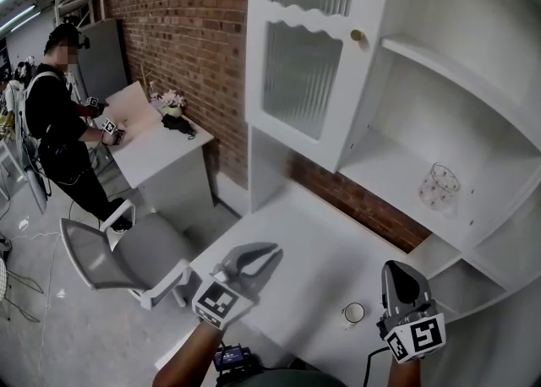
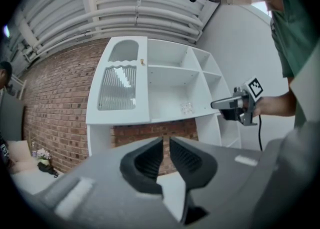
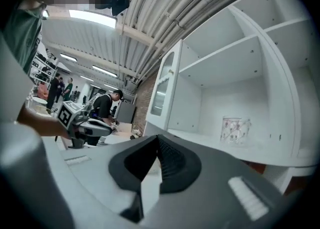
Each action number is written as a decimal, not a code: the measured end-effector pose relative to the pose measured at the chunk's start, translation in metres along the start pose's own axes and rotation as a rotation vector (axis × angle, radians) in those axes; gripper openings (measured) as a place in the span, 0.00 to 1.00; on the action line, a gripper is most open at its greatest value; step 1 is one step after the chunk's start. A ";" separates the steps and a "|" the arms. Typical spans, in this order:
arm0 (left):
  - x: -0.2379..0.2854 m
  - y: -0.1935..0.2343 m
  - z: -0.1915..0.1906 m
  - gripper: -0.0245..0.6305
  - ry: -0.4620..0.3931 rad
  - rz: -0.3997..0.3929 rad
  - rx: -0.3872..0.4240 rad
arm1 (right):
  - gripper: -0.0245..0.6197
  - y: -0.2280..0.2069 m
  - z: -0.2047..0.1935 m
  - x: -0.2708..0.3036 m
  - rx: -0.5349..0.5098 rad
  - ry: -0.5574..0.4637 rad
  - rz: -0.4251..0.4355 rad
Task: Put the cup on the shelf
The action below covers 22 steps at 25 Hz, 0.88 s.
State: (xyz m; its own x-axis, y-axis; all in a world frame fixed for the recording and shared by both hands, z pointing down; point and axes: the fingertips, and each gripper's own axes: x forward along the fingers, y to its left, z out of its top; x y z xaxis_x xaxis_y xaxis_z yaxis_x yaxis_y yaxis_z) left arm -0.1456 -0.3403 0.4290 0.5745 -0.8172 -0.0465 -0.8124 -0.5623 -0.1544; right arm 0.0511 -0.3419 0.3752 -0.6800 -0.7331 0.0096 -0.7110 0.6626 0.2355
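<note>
So nearest to the camera are both grippers, held over the near end of the smooth white desk (image 1: 313,242). The left gripper (image 1: 266,255) is grey moulded plastic with ribbed black pads, and its fingers are just a crack apart with nothing between them. The right gripper (image 1: 399,269) has its fingers pressed fully together, also empty. Each one carries a cube with square black-and-white markers. Just left of the right gripper there's a small white round thing (image 1: 353,313) sitting on the desk, can't tell what it is exactly. Further back on the right is the shelf (image 1: 380,161), matte white, part of a cabinet with curved outer edges. The cup (image 1: 439,185) stands upright on it, well apart from both grippers. It's a clear, straight-sided glass tumbler with tiny dark motifs scattered all over it. Left of that bay is a cabinet door (image 1: 304,73) with ribbed glass panes, a wavy scalloped trim and a little brass knob (image 1: 357,36). Behind everything runs a rough red brick wall (image 1: 186,22). Far left there's a grey chair (image 1: 127,250) with a white frame, and a person in black (image 1: 55,119) at a far desk (image 1: 161,144).
</note>
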 end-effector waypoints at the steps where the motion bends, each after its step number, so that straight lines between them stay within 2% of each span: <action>1: -0.002 0.000 0.000 0.10 -0.003 0.000 -0.003 | 0.05 0.009 -0.006 0.000 0.006 0.016 0.022; 5: -0.012 -0.001 -0.002 0.10 0.002 -0.005 0.008 | 0.05 0.040 -0.032 -0.002 0.045 0.082 0.088; 8: -0.022 -0.001 -0.006 0.10 0.011 -0.003 0.009 | 0.05 0.055 -0.046 -0.008 0.071 0.116 0.104; 22: -0.045 -0.008 -0.015 0.10 0.046 -0.036 0.015 | 0.05 0.067 -0.060 -0.033 0.106 0.159 0.054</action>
State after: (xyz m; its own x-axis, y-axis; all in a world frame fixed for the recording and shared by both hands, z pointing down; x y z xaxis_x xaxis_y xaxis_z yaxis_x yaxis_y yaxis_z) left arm -0.1665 -0.3010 0.4473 0.5978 -0.8016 0.0052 -0.7895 -0.5899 -0.1696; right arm 0.0363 -0.2822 0.4488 -0.6866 -0.7056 0.1753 -0.6948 0.7078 0.1273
